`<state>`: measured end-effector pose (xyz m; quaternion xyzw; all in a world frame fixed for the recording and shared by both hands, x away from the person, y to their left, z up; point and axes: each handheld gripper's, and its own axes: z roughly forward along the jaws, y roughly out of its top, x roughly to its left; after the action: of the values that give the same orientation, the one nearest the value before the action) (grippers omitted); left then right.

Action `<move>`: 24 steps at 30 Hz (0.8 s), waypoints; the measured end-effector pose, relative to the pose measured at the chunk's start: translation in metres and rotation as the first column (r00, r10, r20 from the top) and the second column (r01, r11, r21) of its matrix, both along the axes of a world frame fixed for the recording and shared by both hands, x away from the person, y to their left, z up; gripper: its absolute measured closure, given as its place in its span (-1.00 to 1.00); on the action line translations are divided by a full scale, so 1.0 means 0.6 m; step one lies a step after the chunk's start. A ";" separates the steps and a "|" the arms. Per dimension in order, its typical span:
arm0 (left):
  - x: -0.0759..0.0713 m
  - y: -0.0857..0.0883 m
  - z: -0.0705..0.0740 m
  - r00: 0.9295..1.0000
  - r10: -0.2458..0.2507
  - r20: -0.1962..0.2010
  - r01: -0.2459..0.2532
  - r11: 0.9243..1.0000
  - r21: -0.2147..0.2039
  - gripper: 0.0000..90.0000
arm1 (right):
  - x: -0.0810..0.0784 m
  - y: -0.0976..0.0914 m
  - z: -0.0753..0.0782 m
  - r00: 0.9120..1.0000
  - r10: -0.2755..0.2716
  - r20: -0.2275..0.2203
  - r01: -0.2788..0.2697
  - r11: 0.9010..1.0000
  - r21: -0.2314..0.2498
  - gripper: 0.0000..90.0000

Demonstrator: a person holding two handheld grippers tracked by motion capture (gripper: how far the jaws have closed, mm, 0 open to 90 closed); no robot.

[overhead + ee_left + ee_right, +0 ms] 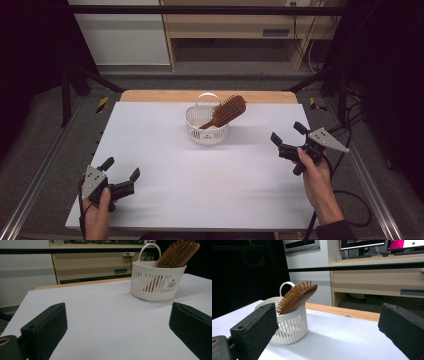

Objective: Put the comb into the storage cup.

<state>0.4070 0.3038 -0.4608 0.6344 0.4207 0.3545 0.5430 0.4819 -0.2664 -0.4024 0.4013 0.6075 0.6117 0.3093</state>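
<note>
The white basket (157, 281), ahead of the left gripper's jaws and toward the right one, bears a small barcode sticker (172, 284); its print is too small to read.

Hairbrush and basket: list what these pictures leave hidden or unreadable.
- Hairbrush handle end: sunk in the white basket, hidden by its slatted wall in all three views.
- Basket floor: hidden by the wall and brush.
- Basket label: print too small to read, left gripper view.
- Brush head tip: cut by the top edge, left gripper view.
</note>
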 end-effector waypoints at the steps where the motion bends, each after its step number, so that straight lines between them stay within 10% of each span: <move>1: 0.000 0.002 -0.001 1.000 0.001 -0.001 -0.001 1.000 -0.004 -0.97 | -0.002 0.000 -0.002 1.000 -0.003 0.002 0.003 1.000 0.000 -0.94; 24: -0.004 0.009 0.001 1.000 -0.005 0.020 0.005 1.000 -0.018 -0.97 | -0.046 0.001 -0.026 0.999 0.035 -0.004 -0.035 0.996 -0.076 -0.94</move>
<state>0.4043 0.3090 -0.4601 0.6270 0.4169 0.3555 0.5538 0.4541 -0.2659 -0.4178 0.3793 0.6378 0.5930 0.3126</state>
